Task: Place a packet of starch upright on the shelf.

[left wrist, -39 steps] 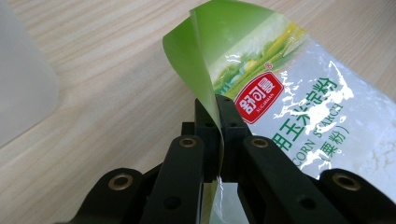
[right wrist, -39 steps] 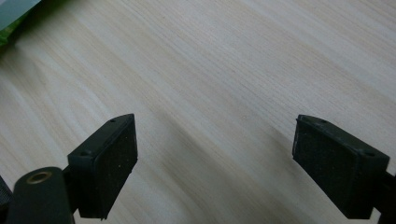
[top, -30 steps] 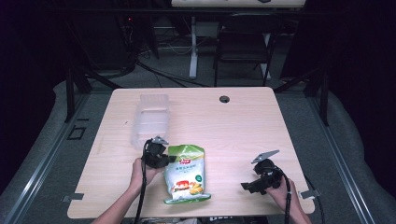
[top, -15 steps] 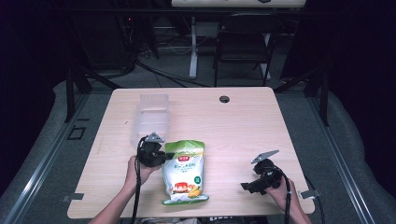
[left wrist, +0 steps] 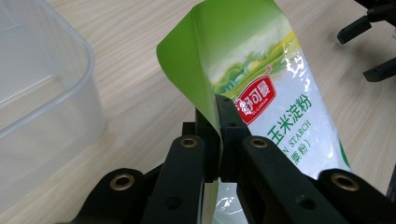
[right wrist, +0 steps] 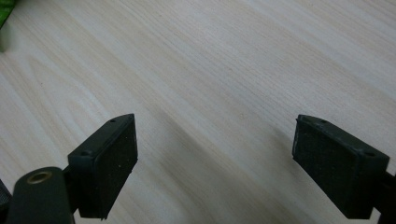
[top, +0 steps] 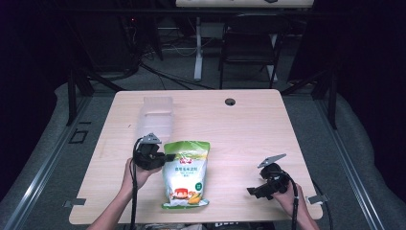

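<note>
The corn starch bag (top: 186, 173) lies on the counter (top: 239, 129), its long axis running from its top, near the clear plastic container (top: 154, 117), back toward the person. The left tool (top: 165, 157) is clamped on the bag's upper left edge, just below the container. The right tool (top: 253, 190) rests well off the bag's other side, jaws spread over bare wood.

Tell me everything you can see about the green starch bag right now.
The starch bag is a glossy plastic pouch, green at top and bottom, with a white middle, a red logo and printed text. It lies lengthwise on the wooden table, near the front edge. The left gripper is shut on its upper left edge, lifting and curling that corner. A clear plastic container stands just beyond it.
</note>
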`<state>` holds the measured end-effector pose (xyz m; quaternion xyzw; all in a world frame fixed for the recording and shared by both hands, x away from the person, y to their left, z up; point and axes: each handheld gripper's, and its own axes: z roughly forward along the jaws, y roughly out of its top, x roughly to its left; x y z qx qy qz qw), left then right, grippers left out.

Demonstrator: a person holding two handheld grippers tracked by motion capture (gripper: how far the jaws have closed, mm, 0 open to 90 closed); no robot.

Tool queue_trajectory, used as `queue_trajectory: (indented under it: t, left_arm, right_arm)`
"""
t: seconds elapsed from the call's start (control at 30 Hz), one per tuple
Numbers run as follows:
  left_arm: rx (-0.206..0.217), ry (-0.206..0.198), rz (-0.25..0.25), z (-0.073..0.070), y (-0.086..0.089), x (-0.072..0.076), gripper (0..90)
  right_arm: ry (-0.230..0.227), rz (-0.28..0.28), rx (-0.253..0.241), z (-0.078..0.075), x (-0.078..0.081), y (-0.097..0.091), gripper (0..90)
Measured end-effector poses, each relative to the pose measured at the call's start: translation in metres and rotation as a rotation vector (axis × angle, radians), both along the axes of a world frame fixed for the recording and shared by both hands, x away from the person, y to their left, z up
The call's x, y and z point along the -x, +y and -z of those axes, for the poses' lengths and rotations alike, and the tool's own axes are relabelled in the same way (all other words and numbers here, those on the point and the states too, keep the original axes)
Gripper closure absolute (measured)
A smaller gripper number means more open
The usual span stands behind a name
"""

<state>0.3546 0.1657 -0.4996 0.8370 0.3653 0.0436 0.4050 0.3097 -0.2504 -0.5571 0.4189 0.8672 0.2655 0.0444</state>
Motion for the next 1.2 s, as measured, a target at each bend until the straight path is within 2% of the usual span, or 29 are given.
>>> queue_trajectory:
  t: [0.1, 0.13, 0.27, 0.4, 0.5, 0.57, 0.67, 0.77, 0.9, 0.97, 1.2]
  left_arm:
    - [0.014, 0.008, 0.01, -0.002, 0.002, 0.0, 89.9]
    - [0.03, 0.016, 0.015, -0.004, 0.003, 0.002, 90.0]
    - [0.031, 0.005, 0.033, -0.01, 0.002, 0.005, 90.0]
    - [0.063, 0.013, 0.054, -0.018, 0.0, 0.009, 90.0]
    - [0.071, 0.001, 0.093, -0.028, -0.003, 0.014, 90.0]
    - [0.088, 0.002, 0.101, -0.03, -0.004, 0.015, 90.0]
    - [0.089, -0.009, 0.112, -0.034, -0.005, 0.016, 90.0]
    - [0.111, -0.023, 0.13, -0.043, -0.005, 0.019, 90.0]
    - [0.114, -0.038, 0.153, -0.051, -0.006, 0.02, 90.0]
    - [0.113, -0.063, 0.174, -0.058, -0.009, 0.023, 90.0]
    - [0.048, -0.136, 0.233, -0.073, -0.019, 0.026, 90.0]
  right_arm:
    - [-0.003, 0.003, 0.002, 0.0, 0.0, 0.0, 13.5]
    - [-0.001, 0.001, 0.002, 0.0, 0.0, 0.0, 13.6]
    - [0.001, 0.002, -0.001, 0.0, 0.0, 0.0, 13.6]
    - [-0.002, -0.001, 0.009, -0.001, 0.0, -0.001, 13.5]
    - [-0.001, -0.005, 0.014, -0.001, 0.0, -0.001, 13.6]
    - [-0.001, -0.003, 0.016, -0.001, 0.001, 0.0, 13.6]
    - [-0.001, -0.004, 0.022, -0.001, 0.001, 0.0, 13.5]
    - [-0.002, -0.002, 0.021, -0.001, 0.001, 0.0, 13.6]
    - [-0.002, 0.0, 0.022, -0.001, 0.001, 0.0, 13.6]
    - [-0.001, 0.0, 0.023, -0.001, 0.001, 0.0, 13.5]
    - [-0.002, 0.001, 0.016, -0.001, 0.001, 0.0, 13.5]
